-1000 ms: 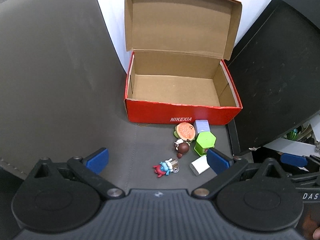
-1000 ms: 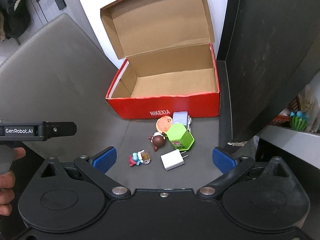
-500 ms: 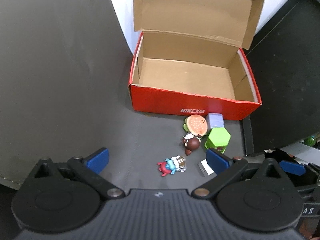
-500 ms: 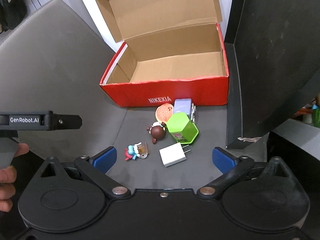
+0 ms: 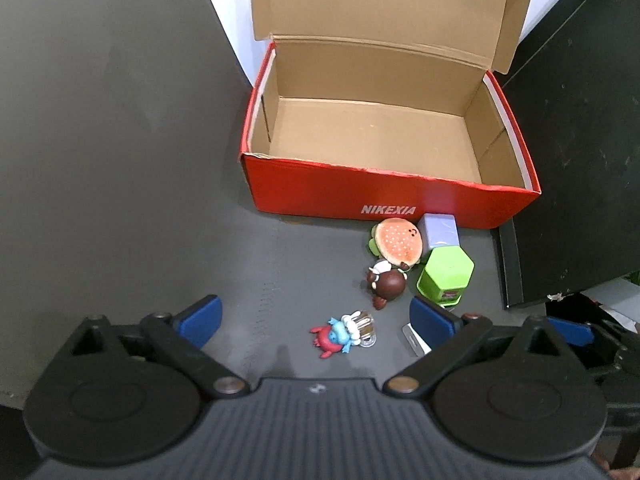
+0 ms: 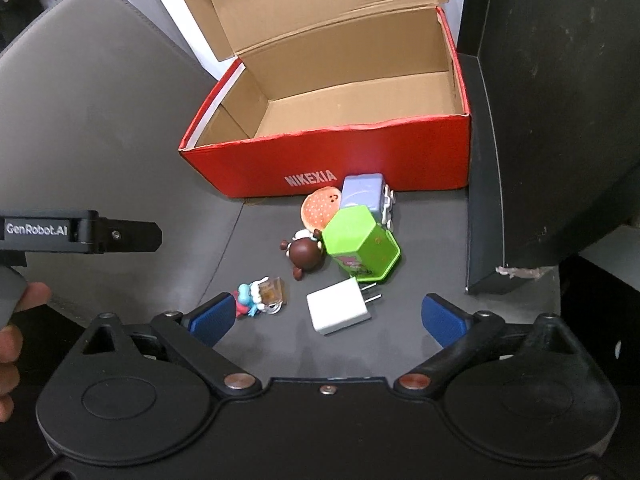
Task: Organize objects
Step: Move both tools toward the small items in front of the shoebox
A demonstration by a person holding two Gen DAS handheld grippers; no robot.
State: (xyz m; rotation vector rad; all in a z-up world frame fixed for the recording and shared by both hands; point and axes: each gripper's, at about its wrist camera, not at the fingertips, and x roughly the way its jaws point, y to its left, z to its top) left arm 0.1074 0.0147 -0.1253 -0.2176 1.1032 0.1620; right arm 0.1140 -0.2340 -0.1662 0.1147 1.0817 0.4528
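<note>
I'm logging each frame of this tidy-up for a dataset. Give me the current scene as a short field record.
container: red shoebox, lid open, nothing visible inside
surface: dark grey mat
loose items: burger toy, lilac block, green hexagonal box on its side, brown figure, blue-and-red figure, white charger
item location: all on the mat in front of the box
left tongs: open, holding nothing
right tongs: open, holding nothing, charger between the fingers
</note>
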